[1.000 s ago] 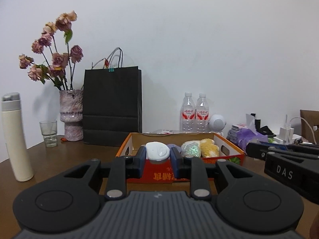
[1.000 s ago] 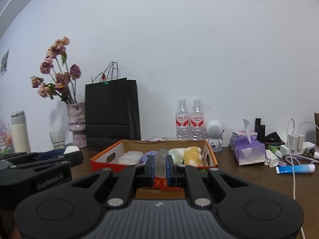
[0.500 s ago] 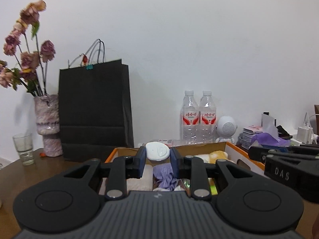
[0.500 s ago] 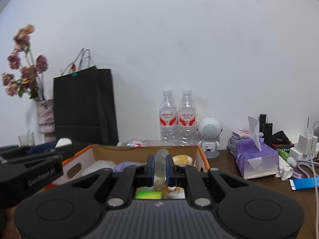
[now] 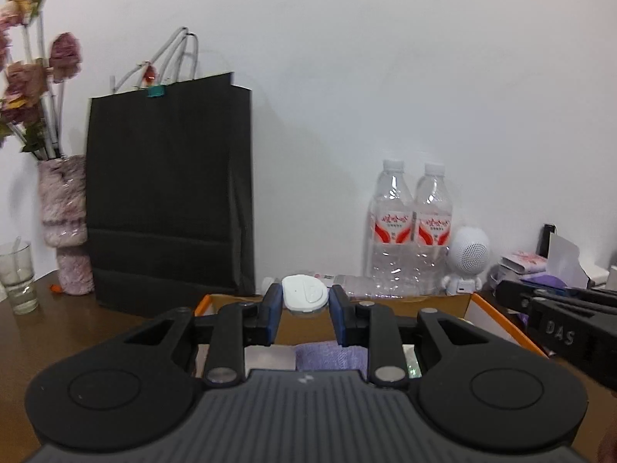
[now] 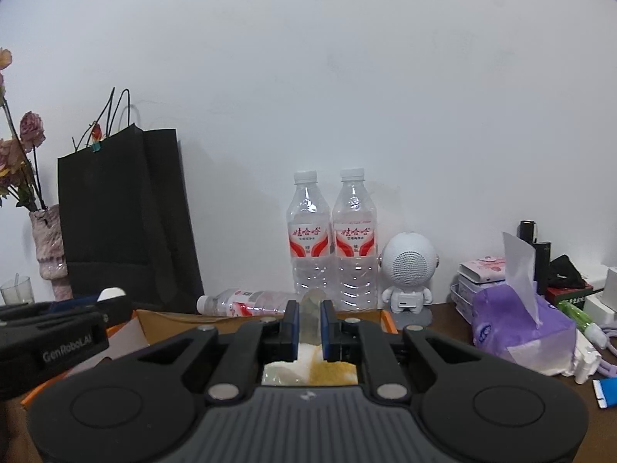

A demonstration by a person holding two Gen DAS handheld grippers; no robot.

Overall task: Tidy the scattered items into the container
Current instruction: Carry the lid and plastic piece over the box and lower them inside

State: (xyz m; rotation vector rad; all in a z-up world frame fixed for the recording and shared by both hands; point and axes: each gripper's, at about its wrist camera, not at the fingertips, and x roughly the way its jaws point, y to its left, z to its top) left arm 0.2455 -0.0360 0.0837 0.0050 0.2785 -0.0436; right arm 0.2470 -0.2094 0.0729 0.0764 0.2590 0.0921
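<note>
A white round case (image 5: 304,298) is gripped between the blue pads of the left gripper (image 5: 304,318), which is held above the near part of the orange-rimmed cardboard box (image 5: 501,318). A thin, pale translucent packet (image 6: 311,320) is pinched on edge between the nearly closed pads of the right gripper (image 6: 309,330), also above the box, near its right wall. Inside the box, a folded purple cloth (image 5: 331,355) is seen beneath the left gripper, and a yellow item (image 6: 331,372) with a whitish one beside it is seen beneath the right gripper. The box is set on a brown table (image 5: 77,332). Behind the box's far wall a water bottle (image 6: 246,303) is lying on its side, and two upright water bottles (image 6: 331,239) are placed against the wall behind it. Toward the table's far left edge a black paper bag (image 5: 169,193), a vase of dried flowers (image 5: 65,223) and a drinking glass (image 5: 17,277) are found. Right of the bottles a small white robot-shaped speaker (image 6: 409,270) is standing, and toward the right edge a purple tissue pack (image 6: 520,324) is set among other small clutter.
</note>
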